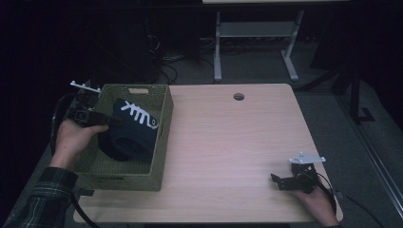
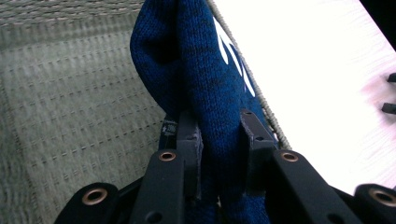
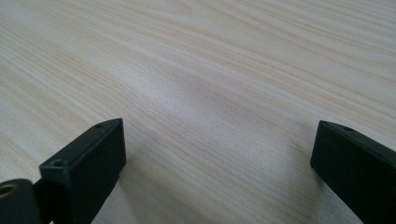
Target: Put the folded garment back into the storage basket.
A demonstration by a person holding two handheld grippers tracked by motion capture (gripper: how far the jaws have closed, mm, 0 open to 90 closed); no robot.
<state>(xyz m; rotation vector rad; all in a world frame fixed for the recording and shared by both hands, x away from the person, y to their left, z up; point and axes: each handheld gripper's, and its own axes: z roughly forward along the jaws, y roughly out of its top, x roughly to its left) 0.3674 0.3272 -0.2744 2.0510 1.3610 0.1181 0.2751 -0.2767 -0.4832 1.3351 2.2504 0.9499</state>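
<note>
A pale wood tabletop fills the middle of the high view, with a round cable hole near its far edge. At its left end sits a green woven basket, open at the top, with a slot handle in its far wall. Inside the basket is a dark blue knitted garment with white markings on it, bunched up and leaning toward the basket's right wall; in the left gripper view the same blue knit rises between the woven floor and that wall, and it may be a hat or a sleeve, though the folds make that hard to tell. The left gripper reaches in over the basket's left rim, held by the person's left hand with a plaid sleeve behind it. Its fingers are clenched on a fold of the blue garment, one pad pressing each side of the cloth. Well apart, near the tabletop's front right corner, the right gripper rests in the person's right hand, low over the bare wood. In the right gripper view its fingers stand wide and released, with wood grain alone between them.
</note>
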